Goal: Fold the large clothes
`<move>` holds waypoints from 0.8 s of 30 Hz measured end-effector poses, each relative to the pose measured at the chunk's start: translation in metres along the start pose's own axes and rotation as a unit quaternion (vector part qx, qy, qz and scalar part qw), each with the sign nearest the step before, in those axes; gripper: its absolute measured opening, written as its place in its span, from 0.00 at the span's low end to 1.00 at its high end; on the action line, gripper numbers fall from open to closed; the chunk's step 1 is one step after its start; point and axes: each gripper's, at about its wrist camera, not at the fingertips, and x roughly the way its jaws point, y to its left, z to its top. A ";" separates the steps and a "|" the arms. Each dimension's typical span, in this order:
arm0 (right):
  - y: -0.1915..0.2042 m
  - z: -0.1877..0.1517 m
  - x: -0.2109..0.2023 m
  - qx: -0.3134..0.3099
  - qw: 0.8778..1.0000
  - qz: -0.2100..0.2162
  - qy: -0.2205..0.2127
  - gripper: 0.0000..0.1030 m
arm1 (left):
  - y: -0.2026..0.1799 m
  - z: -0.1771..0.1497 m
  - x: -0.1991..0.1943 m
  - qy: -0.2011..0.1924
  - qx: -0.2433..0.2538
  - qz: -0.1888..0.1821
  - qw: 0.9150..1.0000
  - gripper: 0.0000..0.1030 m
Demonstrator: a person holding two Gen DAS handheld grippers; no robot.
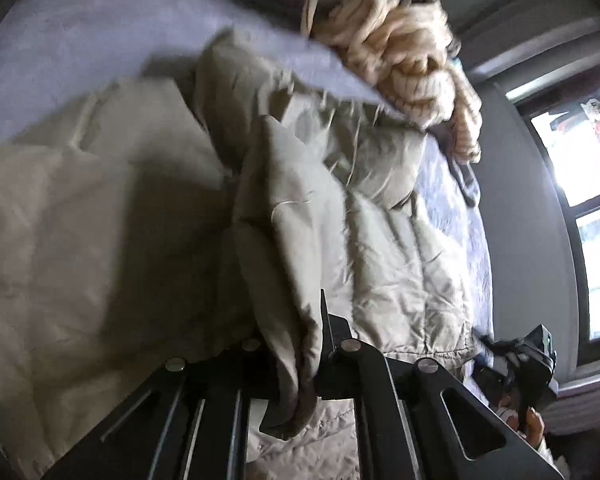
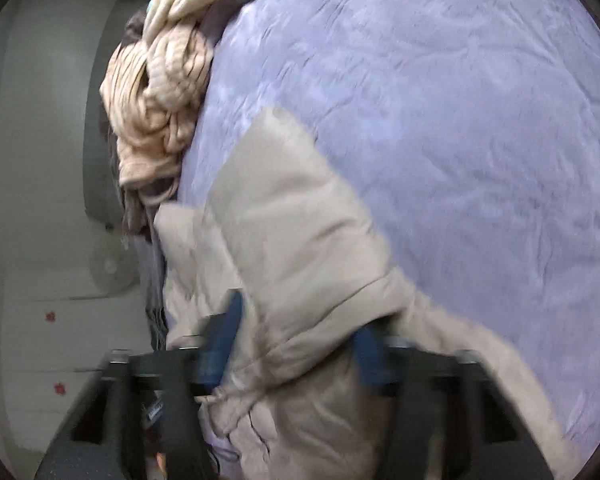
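A puffy beige quilted jacket [image 1: 380, 208] lies spread across a bed covered by a lavender-blue wrinkled sheet [image 1: 80, 52], its stitched panels running toward the bed's right edge in the left wrist view. The left gripper [image 1: 304, 364] is clamped on a thick fold of that jacket — the cloth bunches between the black fingers [image 1: 332, 340] and hangs down past them. In the right wrist view the same beige jacket [image 2: 300, 240] drapes over the right gripper [image 2: 292, 344], whose blue-padded fingers [image 2: 220, 344] press in on a gathered edge with a drawstring; the picture is blurred, yet the cloth sits pinched between the pads. The right gripper also shows at the lower right of the left wrist view, beside the jacket's hem. At the head of the bed a cream chunky-knit garment [image 1: 400, 52] lies in a heap — it touches the sheet and stands clear of both grippers. A bright window [image 1: 580, 152] sits beyond the bed.
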 end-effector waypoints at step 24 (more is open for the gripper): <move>0.058 -0.006 -0.039 -0.214 0.976 -0.036 0.007 0.70 | 0.020 -0.026 -0.074 -0.080 0.063 0.149 0.984 0.21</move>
